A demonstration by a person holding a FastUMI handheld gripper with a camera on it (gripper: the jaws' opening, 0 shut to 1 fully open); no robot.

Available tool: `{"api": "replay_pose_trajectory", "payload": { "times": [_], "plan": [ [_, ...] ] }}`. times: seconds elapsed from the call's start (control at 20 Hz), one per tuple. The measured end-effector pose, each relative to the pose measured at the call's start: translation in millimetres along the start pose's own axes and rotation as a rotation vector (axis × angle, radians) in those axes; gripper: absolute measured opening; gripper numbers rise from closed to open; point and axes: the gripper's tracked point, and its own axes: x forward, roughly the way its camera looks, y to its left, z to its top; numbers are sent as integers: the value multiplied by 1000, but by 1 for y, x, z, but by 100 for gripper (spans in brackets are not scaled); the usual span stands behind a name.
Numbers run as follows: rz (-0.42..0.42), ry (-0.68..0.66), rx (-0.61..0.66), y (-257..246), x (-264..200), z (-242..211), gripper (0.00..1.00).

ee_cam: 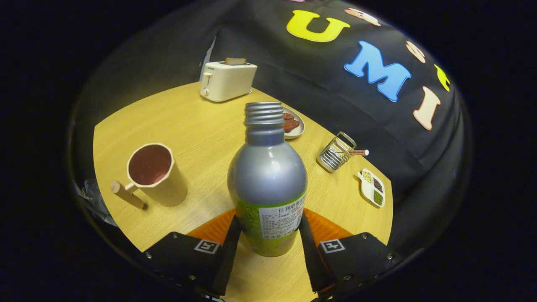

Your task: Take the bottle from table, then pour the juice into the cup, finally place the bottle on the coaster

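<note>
Gripper (268, 235) clamped on the lower body of the bottle (267, 180), one finger pressed to each side of the label band. Held upright with the cap off and the threaded neck bare, apparently to keep any juice from spilling. Seemingly lifted clear of the tabletop (201, 138), with the orange coaster (325, 226) just beneath and behind its base, so likely near the set-down step. Ahead and left of the fingers, the cup (156, 174) already filled with dark red liquid, handle turned toward the gripper side. Farther beyond, a toaster (226, 79) holding a slice, a plate (295, 126) behind the bottle neck, a wire rack (335, 153) and a small divided dish (372, 187) ahead and right. Label print too small to read reliably.
</note>
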Motion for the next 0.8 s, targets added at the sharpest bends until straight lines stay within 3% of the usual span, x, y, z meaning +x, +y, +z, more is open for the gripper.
{"api": "replay_pose_trajectory", "payload": {
  "times": [0.4,0.8],
  "plan": [
    [52,-107,192,-4,22,24,72],
    [34,-181,257,-10,46,44,73]
  ]
}}
